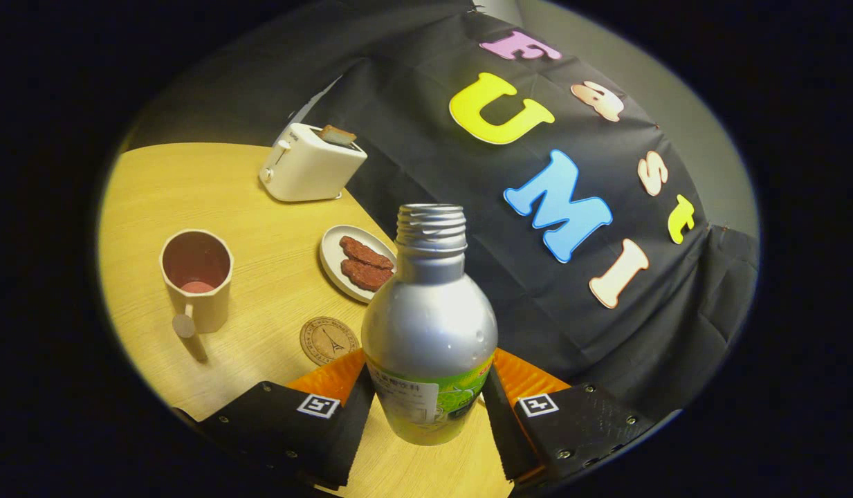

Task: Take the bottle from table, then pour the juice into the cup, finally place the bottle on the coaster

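The gripper (427, 398) has both fingers pressed against the sides of a silver bottle (429, 325), uncapped, held clear above the round wooden table (274, 277) near its edge. Beyond the fingers a round coaster (328, 340) lies flat, with a cream cup (196, 280) further in on the table, pink liquid low inside it. A plate (357, 263) of two brown pieces sits near the table's edge, and a white toaster (310, 164) with toast stands at the far edge.
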The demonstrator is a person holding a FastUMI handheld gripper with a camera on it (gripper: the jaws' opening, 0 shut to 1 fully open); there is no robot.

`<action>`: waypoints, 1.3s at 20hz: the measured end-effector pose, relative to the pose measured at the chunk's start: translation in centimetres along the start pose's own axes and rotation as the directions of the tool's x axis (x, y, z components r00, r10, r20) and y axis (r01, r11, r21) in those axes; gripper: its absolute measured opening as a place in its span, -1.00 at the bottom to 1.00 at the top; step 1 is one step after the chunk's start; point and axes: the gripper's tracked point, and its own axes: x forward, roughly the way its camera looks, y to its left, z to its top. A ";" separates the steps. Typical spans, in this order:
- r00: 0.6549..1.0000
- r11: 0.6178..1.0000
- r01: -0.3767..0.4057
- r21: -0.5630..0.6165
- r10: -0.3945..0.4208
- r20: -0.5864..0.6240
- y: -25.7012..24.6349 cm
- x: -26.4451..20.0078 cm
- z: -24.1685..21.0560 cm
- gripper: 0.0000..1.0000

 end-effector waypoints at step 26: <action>0.997 0.778 -0.072 -0.624 0.056 -0.046 7.3 4.2 2.1 0.51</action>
